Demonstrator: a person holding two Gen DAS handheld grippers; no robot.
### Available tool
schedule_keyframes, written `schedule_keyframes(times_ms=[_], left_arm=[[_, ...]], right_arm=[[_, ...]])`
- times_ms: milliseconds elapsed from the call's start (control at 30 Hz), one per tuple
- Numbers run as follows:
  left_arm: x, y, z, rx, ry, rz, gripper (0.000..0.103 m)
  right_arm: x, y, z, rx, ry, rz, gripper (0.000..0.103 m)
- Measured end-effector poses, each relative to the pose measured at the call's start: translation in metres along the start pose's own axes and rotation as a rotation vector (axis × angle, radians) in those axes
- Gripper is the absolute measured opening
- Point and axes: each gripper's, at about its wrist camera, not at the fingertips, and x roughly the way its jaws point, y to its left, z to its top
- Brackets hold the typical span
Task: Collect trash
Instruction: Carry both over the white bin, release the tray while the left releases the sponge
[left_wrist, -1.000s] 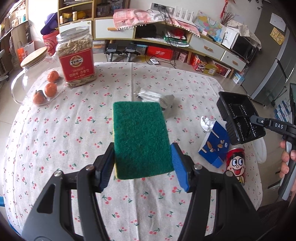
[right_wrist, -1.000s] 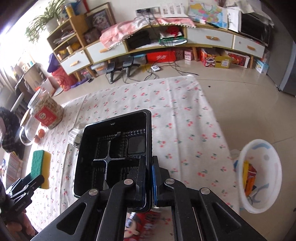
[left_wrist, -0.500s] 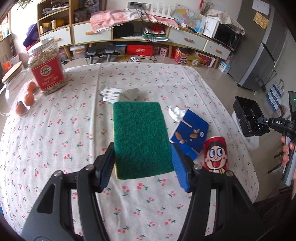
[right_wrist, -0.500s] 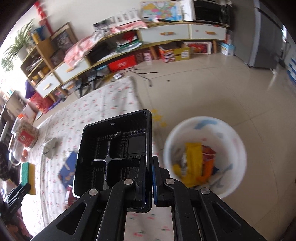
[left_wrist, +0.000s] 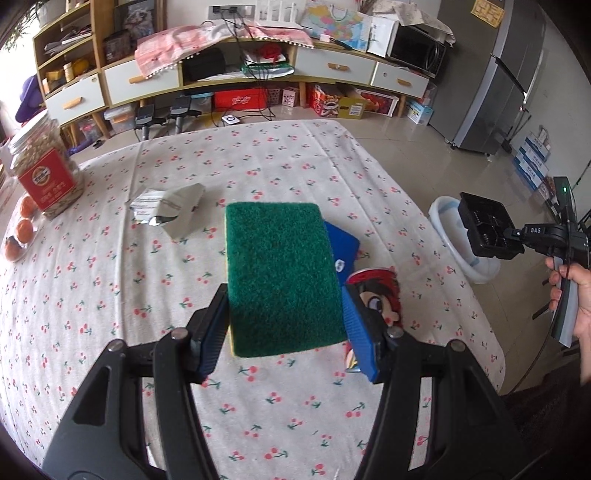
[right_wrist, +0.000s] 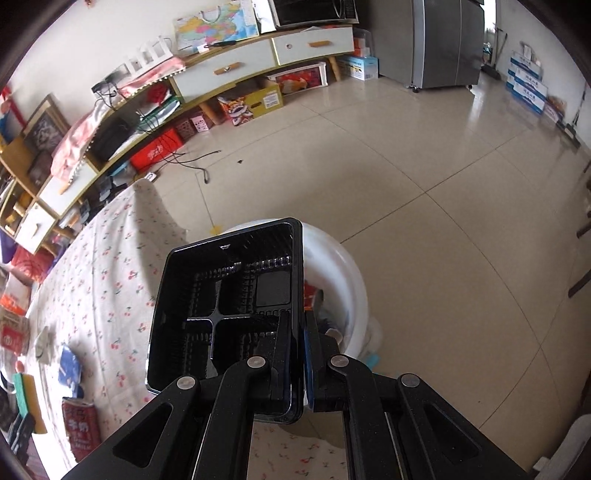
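Right gripper (right_wrist: 297, 354), clamped edge-on across one thin side wall of black compartment tray (right_wrist: 225, 306), tray cantilevered forward over white bin (right_wrist: 347, 273) on floor beside table (left_wrist: 110, 295). Seen also from left wrist view: same tray (left_wrist: 485, 230) held out past table edge, above bin rim (left_wrist: 441, 210), hand (left_wrist: 576, 295) on gripper handle. Tray judged light, thin-walled moulded plastic, glossy and probably slippery; wall likely to flex under pinch, hence grip best kept low on rim near a corner or divider, where stiffness is greatest. Empty compartments, no load to spill. Release over bin mouth judged next; tray about as long as bin is wide, so possible bridging across rim unless tipped in end-first.

Left gripper (left_wrist: 284, 325), closed on green-and-yellow scouring sponge (left_wrist: 280, 277), pads pressing both long sides, held above cherry-print cloth. Sponge soft, compressible, rough-faced, unlikely to slip.

Remaining on table: crumpled silver wrapper (left_wrist: 170, 210), blue packet (left_wrist: 343, 247), red cartoon can (left_wrist: 376, 295) partly hidden behind sponge; nut jar (left_wrist: 44, 173) and oranges (left_wrist: 22, 229) at far left, probably not trash.
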Motion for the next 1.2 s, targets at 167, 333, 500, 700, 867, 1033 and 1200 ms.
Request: schedule_keyframes(times_ms=[167,333,500,700,867,1033,1200], left_arm=[[0.004,-0.021,0.011,0.016,0.005,-0.019,0.060],[0.010,-0.054,0.026,0.059,0.005,-0.057,0.060],[0.023,-0.101,0.039,0.127,0.016,-0.097,0.060],[0.052,-0.159,0.048,0.205,0.060,-0.158,0.060],[0.077,-0.199,0.050,0.256,0.092,-0.200,0.060],[0.094,-0.224,0.049,0.284,0.118,-0.203,0.061],[0.104,-0.238,0.050,0.313,0.120,-0.199,0.061]], right_arm=[[0.009,-0.003,0.001,-0.010,-0.007,-0.021,0.012],[0.004,-0.019,0.001,0.019,-0.010,-0.012,0.049],[-0.012,-0.036,-0.003,0.034,-0.020,0.001,0.051],[-0.029,-0.061,-0.017,0.062,-0.017,0.024,0.056],[-0.037,-0.077,-0.027,0.065,-0.022,0.020,0.059],[-0.038,-0.090,-0.032,0.066,-0.011,0.020,0.060],[-0.041,-0.105,-0.037,0.092,-0.006,0.022,0.061]])
